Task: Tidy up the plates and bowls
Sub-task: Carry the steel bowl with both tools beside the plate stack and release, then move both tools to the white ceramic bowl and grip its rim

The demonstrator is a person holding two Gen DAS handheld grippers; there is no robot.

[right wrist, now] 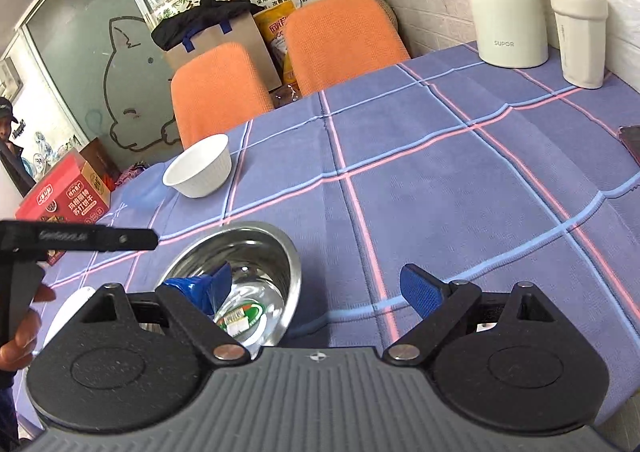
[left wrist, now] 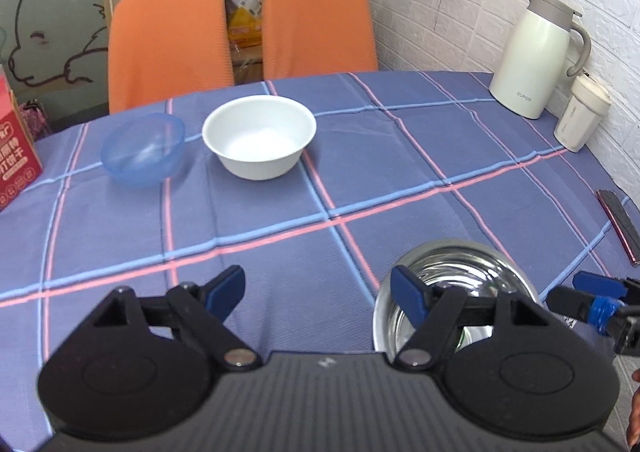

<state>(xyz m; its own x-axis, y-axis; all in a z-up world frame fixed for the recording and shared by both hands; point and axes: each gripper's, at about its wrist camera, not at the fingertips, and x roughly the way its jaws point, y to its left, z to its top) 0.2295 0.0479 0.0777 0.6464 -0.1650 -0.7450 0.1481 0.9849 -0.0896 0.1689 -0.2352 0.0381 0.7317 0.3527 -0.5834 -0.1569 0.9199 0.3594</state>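
Nearest, the left gripper (left wrist: 320, 294) hangs with its jaws spread wide, gripping nothing, and the steel bowl (left wrist: 460, 276) sits at its 3 o'clock. The right gripper (right wrist: 316, 292) is just as wide apart, the same bowl at its 10 o'clock; only this view shows a green-labelled packet (right wrist: 240, 318) lying inside it. Farther off, the white bowl (left wrist: 259, 136) stands at 12 o'clock, and only the left view shows the blue bowl (left wrist: 143, 148) clearly, just beside it at 11 o'clock
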